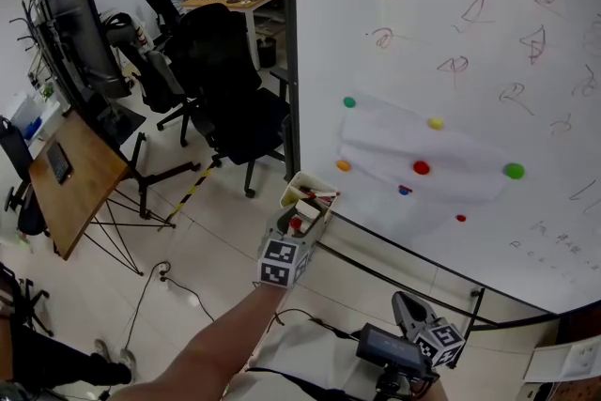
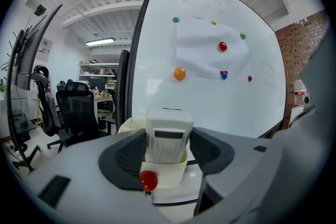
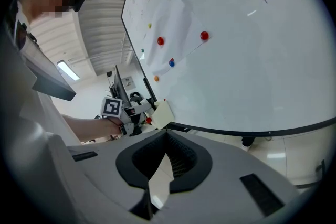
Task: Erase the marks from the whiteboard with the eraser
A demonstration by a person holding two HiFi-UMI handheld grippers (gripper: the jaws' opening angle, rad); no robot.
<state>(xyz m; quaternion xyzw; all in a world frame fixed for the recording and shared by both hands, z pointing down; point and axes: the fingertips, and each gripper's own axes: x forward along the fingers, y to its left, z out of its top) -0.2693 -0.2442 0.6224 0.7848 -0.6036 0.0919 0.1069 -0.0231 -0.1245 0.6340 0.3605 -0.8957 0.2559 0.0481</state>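
The whiteboard (image 1: 413, 23) fills the right of the head view, with red marks (image 1: 454, 66) over its upper part. At its lower left corner hangs a cream tray (image 1: 302, 191). In it a white eraser (image 2: 168, 141) stands upright. My left gripper (image 1: 305, 213) is at the tray, open, its jaws wide to either side of the eraser (image 1: 308, 211). The pads do not press on it. A small red round thing (image 2: 149, 180) sits low in front of the jaws. My right gripper (image 1: 406, 303) hangs low below the board, shut and empty, its fingertips (image 3: 167, 132) meeting.
A white paper sheet (image 1: 413, 150) is pinned to the board by coloured magnets (image 1: 421, 167). Black office chairs (image 1: 225, 80) and a wooden desk (image 1: 75, 183) stand to the left. A cable (image 1: 178, 282) lies on the floor, and the board's stand (image 1: 474, 305) is by my right gripper.
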